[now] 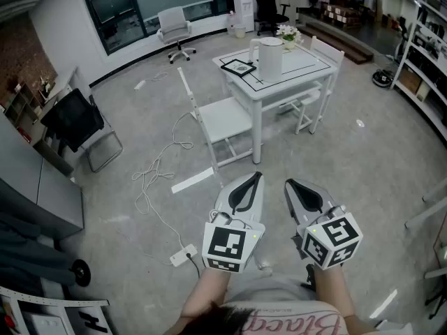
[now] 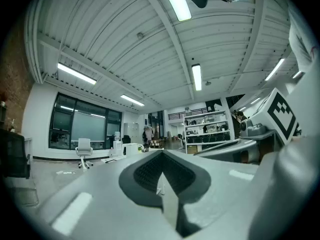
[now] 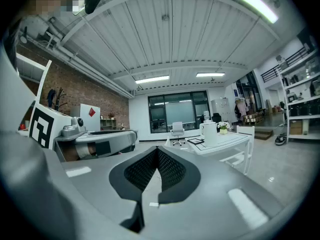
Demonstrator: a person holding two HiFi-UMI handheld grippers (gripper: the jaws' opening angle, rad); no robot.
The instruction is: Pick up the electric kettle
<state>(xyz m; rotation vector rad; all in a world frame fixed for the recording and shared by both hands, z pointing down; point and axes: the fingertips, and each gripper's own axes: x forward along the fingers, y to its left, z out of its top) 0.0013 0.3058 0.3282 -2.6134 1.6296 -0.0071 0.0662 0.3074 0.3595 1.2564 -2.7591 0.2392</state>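
The white electric kettle (image 1: 269,56) stands upright on a white table (image 1: 307,65) across the room, far from both grippers. In the right gripper view the kettle (image 3: 209,133) shows small on that table (image 3: 225,143), right of the jaw line. My left gripper (image 1: 255,178) and right gripper (image 1: 288,183) are held side by side low in the head view, close to the person's body, pointing toward the table. Both are shut with nothing between their fingers; the left gripper (image 2: 161,152) and right gripper (image 3: 157,148) each show their tips meeting.
A white chair (image 1: 222,121) stands at the table's near side, another (image 1: 327,51) at its far side. A marker tile (image 1: 239,67) and a flower pot (image 1: 287,35) share the tabletop. White cable and a power strip (image 1: 183,255) lie on the floor. A black chair (image 1: 77,121) stands left, shelving (image 1: 422,75) right.
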